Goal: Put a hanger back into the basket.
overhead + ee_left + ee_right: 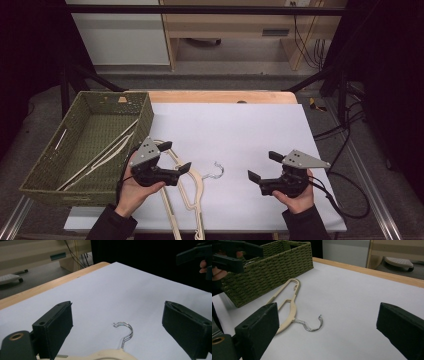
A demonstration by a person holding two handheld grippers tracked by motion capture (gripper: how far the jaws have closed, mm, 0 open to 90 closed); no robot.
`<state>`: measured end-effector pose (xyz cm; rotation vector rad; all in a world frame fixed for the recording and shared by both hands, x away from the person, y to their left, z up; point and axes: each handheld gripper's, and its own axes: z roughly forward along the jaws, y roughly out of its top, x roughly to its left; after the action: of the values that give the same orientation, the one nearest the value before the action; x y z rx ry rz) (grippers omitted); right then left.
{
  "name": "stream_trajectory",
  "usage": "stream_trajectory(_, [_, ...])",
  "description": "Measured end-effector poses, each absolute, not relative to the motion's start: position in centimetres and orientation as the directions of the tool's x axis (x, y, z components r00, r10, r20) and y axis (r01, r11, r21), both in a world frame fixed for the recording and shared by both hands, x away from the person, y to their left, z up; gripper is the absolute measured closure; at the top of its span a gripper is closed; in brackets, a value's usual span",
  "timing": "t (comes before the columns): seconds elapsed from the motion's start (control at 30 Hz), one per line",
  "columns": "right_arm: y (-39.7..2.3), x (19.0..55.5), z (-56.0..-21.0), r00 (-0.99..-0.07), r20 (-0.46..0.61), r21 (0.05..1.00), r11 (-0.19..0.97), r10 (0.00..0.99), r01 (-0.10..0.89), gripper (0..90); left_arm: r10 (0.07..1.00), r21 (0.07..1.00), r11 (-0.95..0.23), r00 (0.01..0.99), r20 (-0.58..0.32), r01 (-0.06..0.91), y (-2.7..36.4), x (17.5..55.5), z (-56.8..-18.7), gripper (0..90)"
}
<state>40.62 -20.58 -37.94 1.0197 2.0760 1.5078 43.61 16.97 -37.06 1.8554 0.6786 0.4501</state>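
the hanger [287, 312] looks like smooth cream plastic, with a shiny metal hook [313, 325]. at about ten o'clock from it, the green basket [272, 267] is rough and woven. the table top [240, 145] has a matt white sheet and a wood edge [220, 96].

A wooden table [220, 96] carries a white sheet [240, 135] that covers nearly all of its top, leaving a bare wood strip at the 12 o'clock edge. At 9 o'clock a green woven basket [47, 165] stands partly on the sheet. At 6 to 7 o'clock cream hangers [192, 187] lie flat on the sheet, just beside the basket, their wire hooks [216, 171] pointing toward 3 o'clock.
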Motion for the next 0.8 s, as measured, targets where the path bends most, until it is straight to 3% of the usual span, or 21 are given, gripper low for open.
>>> stream_trajectory(0.8, [-21.5,41.2,-38.9,-0.646,0.099,0.922,0.175,0.757,0.345,5.8,0.606,0.816,-0.462,0.795,0.005,0.347,12.1,46.5,-43.2,16.1])
